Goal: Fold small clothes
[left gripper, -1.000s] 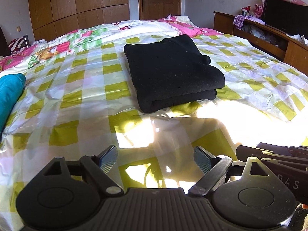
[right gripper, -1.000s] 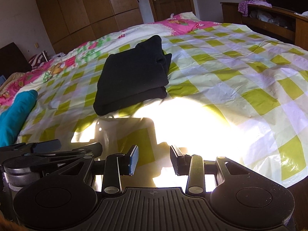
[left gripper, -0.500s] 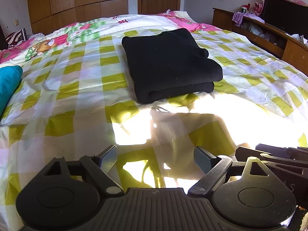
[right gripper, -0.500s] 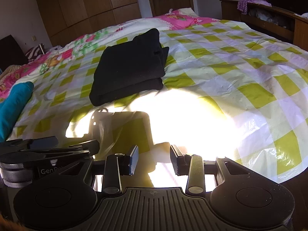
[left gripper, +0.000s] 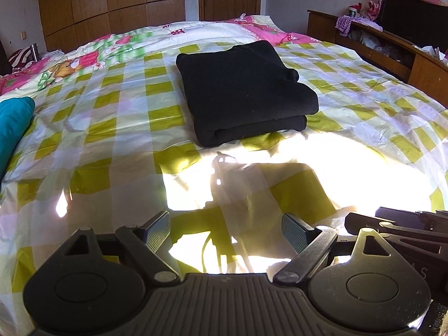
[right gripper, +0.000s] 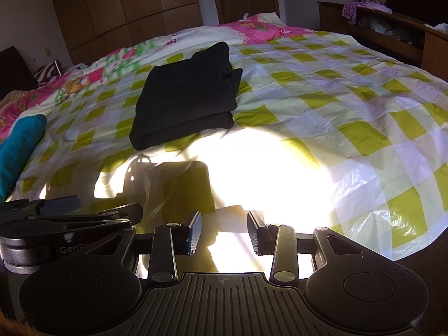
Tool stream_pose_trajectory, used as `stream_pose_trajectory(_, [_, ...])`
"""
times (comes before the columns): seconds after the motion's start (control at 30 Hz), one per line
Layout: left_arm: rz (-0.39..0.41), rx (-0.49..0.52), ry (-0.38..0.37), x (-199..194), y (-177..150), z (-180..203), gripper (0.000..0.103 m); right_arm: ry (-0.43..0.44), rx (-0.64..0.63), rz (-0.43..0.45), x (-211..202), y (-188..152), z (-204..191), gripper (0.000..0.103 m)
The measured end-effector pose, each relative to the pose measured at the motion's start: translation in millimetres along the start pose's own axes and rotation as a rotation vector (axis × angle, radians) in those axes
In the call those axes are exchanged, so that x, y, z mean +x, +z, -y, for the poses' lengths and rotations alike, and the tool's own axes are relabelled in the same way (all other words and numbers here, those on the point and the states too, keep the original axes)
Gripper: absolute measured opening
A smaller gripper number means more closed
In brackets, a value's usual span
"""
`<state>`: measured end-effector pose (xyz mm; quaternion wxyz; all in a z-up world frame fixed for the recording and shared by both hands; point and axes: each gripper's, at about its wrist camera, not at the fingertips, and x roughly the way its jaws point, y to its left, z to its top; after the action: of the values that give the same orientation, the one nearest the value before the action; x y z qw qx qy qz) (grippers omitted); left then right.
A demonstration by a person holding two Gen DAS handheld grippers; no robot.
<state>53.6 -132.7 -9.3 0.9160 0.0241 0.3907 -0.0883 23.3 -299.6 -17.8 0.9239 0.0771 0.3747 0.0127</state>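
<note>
on the bed, in the left wrist view, the black garment (left gripper: pixel 246 92) lies folded into a thick rectangle on the green-checked sheet (left gripper: pixel 117 128). over the last second it has slid slightly up and away in this view, so the left gripper (left gripper: pixel 226 232) has drawn back and lowered a little. its jaws stand wide apart and hold nothing. the garment sits well ahead of the fingertips, a touch right of centre, with a bright patch of sunlight and the tools' shadows between them. that retreat, together with the neat bundle, suggests this piece is done. a teal cloth (left gripper: pixel 12 123) lies at the left edge of the sheet.

in the right wrist view, the same black garment (right gripper: pixel 187 98) rests ahead and to the left of the right gripper (right gripper: pixel 224 232), well apart from it. this view has barely shifted, the bundle only sitting slightly higher. the right gripper's jaws are parted with a narrower gap and are empty. the teal cloth (right gripper: pixel 19 145) shows far left, likely the next piece to fold.
</note>
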Motion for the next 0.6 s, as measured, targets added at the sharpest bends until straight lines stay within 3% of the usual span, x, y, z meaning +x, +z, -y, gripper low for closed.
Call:
stream_pose_trajectory(0.3, [-0.008, -0.011, -0.011, -5.7, -6.3, -0.8, 0.097, 0.000, -0.016, 0.004, -7.4, -5.7, -2.6, 0.036])
stream_pose_trajectory(0.6, [0.001, -0.005, 0.061, -12.2, -7.6, -0.9, 0.097, 0.050, -0.010, 0.001, -3.6, -4.9, -4.9, 0.036])
